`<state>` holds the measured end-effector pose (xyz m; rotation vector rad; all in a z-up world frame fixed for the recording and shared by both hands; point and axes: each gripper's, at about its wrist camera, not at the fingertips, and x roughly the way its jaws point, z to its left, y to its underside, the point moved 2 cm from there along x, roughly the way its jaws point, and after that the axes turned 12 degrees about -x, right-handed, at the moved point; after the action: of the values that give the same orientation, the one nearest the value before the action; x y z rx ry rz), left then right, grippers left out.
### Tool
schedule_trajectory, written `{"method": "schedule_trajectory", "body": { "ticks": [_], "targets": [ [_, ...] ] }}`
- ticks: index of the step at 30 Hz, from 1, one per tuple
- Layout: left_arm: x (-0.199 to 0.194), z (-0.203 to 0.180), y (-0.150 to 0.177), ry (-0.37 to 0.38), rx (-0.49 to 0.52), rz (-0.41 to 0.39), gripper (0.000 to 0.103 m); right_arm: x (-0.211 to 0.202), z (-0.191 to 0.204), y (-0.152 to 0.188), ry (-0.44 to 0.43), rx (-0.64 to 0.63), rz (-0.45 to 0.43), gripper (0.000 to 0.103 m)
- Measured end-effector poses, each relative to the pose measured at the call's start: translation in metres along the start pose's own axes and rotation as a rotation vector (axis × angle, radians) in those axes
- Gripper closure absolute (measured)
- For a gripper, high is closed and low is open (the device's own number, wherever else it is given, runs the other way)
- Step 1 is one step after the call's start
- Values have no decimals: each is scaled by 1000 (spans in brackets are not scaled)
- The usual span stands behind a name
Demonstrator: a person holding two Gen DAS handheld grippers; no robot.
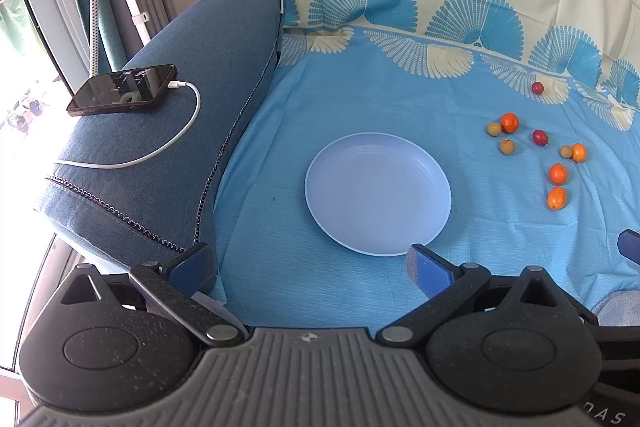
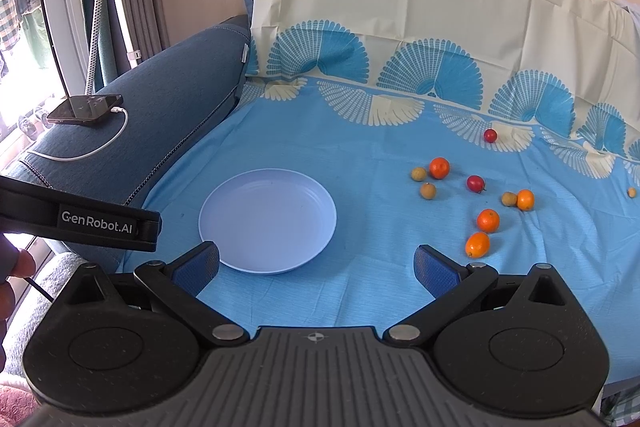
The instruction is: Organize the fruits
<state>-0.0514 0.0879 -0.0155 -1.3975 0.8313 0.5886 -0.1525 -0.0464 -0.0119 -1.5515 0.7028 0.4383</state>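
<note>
An empty pale blue plate [image 1: 378, 193] lies on the blue cloth; it also shows in the right wrist view [image 2: 267, 219]. To its right lie several small fruits: orange kumquats [image 1: 557, 197] [image 2: 477, 244], red ones [image 1: 540, 137] [image 2: 475, 183] and brownish ones [image 1: 507, 146] [image 2: 427, 191]. My left gripper [image 1: 310, 265] is open and empty, near the plate's near edge. My right gripper [image 2: 316, 263] is open and empty, between the plate and the nearest kumquat.
A blue sofa armrest [image 1: 168, 147] at the left carries a phone [image 1: 122, 89] on a white charging cable [image 1: 160, 147]. The patterned cloth runs up the backrest [image 2: 400, 7]. A window and curtains are at the far left. The left gripper's strap [image 2: 80, 223] shows at the left.
</note>
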Motion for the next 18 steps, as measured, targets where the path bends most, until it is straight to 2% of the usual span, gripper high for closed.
{"method": "schedule_trajectory", "body": {
  "ticks": [7,11,18],
  "targets": [
    [0,-1,1,-6,3,2,0,3,2,7,15,-16,-24,0],
    [0,-4,0,-9,8,6,0,6,0,9,70,-65,-96,0],
    [0,-22,0,19,36,29,0,6,-23,17,52,34,-92,0]
  ]
}}
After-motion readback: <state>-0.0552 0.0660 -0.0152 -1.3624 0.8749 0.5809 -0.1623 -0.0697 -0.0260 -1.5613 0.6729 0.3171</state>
